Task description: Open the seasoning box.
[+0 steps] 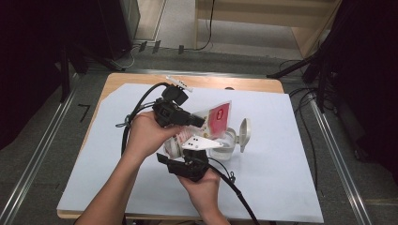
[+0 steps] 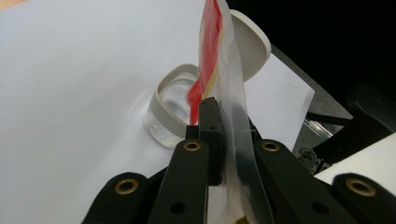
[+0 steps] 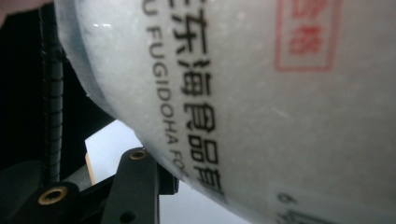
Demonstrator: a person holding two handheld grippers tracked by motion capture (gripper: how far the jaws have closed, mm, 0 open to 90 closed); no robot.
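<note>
Red-and-white plastic pouch [image 1: 213,119] is clamped by left hand-held gripper [image 1: 199,121]; right hand-held gripper [image 1: 187,157] grips its base; tilting over clear lidded jar [image 1: 228,142] at 3 o'clock is judged next

This looks like a test room or lab, not a home. A small wooden surface [image 1: 141,80] stands alone in the middle, with a big white sheet [image 1: 281,154] laid over it. The floor [image 1: 42,154] is grey carpet, and metal rails [image 1: 44,140] run along it on both sides. Black cables [image 1: 305,93] lie on the floor. Dark stands and dark gear [image 1: 356,70] sit all around. A pale wooden bench [image 1: 263,14] stands at the back.
</note>
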